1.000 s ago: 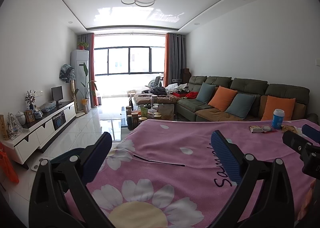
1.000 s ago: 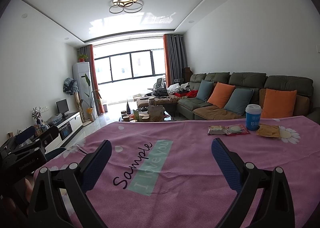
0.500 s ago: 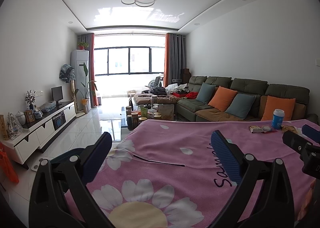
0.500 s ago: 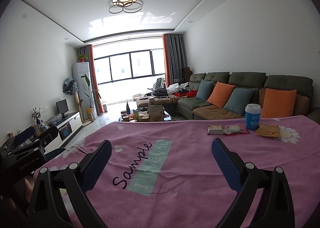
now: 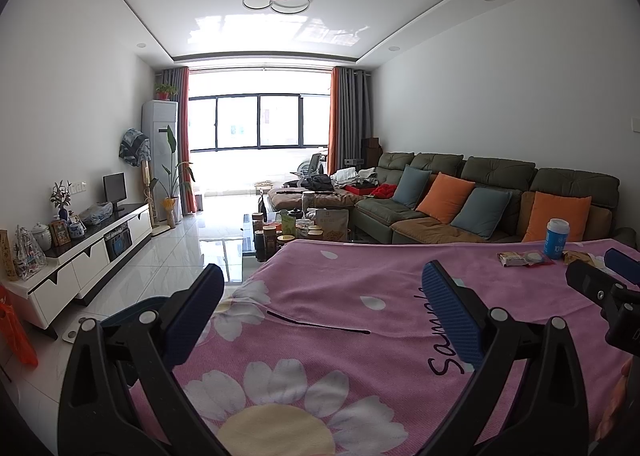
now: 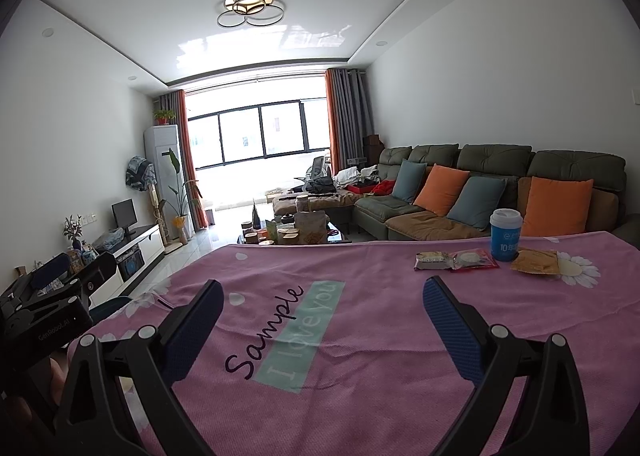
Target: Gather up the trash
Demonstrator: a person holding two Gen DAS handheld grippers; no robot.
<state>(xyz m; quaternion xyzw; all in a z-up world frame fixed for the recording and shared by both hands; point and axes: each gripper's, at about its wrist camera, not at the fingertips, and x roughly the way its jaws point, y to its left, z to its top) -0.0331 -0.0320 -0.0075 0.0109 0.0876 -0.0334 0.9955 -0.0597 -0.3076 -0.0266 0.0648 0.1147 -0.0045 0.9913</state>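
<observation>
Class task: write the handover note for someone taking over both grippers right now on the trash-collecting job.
Left gripper: open, empty, above the pink tablecloth.
Right gripper: open, empty, facing the trash.
Trash at the far right of the table: blue cup, upright; two snack wrappers left of it; tan packet right of it.
Done: nothing picked up.
Left: collect all four; no bin clearly in view.

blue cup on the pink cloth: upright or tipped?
Upright. The blue cup stands on its base, white lid on top, beside the wrappers.
</observation>
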